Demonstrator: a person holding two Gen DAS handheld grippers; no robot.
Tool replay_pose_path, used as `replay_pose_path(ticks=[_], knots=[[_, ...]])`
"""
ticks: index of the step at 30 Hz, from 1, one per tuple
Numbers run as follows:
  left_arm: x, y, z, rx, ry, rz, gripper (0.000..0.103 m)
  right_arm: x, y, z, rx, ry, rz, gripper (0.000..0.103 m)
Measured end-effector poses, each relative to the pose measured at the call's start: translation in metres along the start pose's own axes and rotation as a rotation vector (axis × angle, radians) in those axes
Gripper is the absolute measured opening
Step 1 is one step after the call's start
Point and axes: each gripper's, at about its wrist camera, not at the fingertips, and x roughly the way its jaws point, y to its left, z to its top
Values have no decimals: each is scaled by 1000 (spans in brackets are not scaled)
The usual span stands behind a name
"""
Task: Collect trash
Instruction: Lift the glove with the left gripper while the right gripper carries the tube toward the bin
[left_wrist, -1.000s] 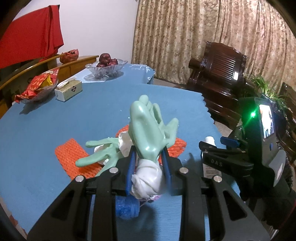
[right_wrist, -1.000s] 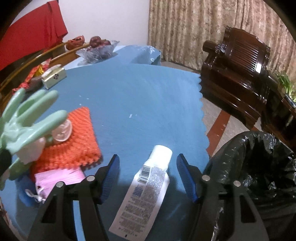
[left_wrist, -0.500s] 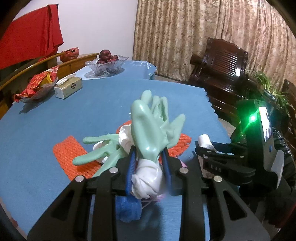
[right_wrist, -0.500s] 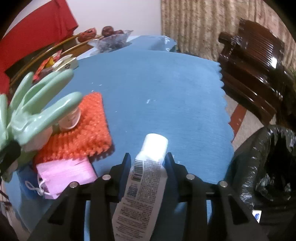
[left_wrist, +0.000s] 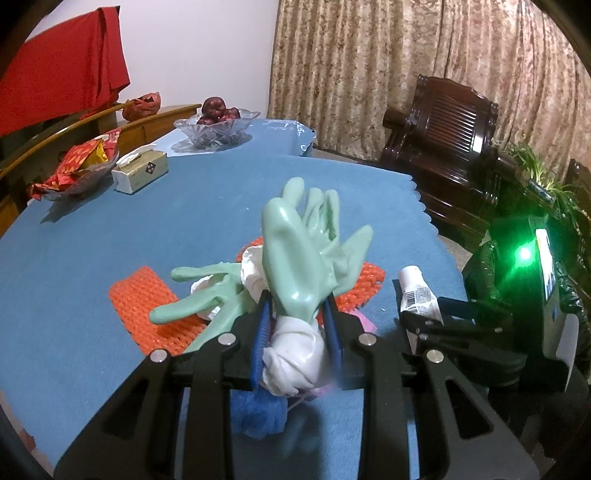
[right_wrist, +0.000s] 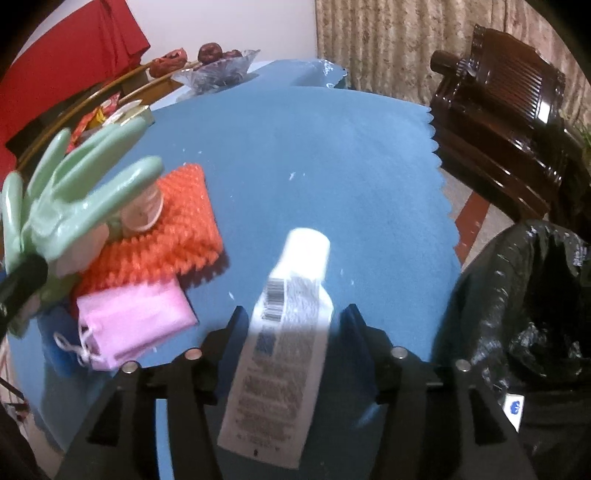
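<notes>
Your left claw (left_wrist: 295, 325) grips the glove bundle; your right claw (right_wrist: 291, 332) stands around the tube.

To the left of your left claw lies an orange net (left_wrist: 147, 306) on the blue cloth (left_wrist: 147, 221), and a green glove finger rests on it. Your left claw is closed tight on the white cuff of the green glove (left_wrist: 295, 258), and the glove fingers stand up just in front of it. Under this claw you have a blue scrap (left_wrist: 258, 413). To the right, your right claw has the white tube (right_wrist: 284, 354) between its jaws, cap pointing away from you. The jaws have just been opening, and you can see a gap on each side of the tube. Left of this claw lies a pink mask (right_wrist: 136, 325), touching the net. Right of it, off the table edge, stands the black trash bag (right_wrist: 524, 314), open.
</notes>
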Motion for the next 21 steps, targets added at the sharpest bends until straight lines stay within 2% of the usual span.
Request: replay_pose_path(ticks=[1,2,4,5,6,9,12,17,21], knots=[[0,1,0,-1,1,0,27,0,1,0,-3,-2,-2,53],[0,0,0,1,1,1,27,1,2,0,-6,-6,6,44],[-2,2,-1,-1,0,5,27,0,6,3,-25,-12,10,40],[-3,2,-1,-1,0,6,27,-3,7,5,-32,-27,16,25],[-4,3,-2,-2,-1,8,27,-7,9,7,-40,-47,23,16],[-5,5,-2,-6,-5,15,27,-14,14,16,-71,-67,78,5],[-5,7,-2,-13,-4,18,27,-14,16,17,-59,-54,120,5],[-7,8,-3,-14,-2,17,27,-3,20,14,-67,-28,63,8],[-6,8,-4,-17,0,16,27,-1,22,13,-66,-16,81,7]])
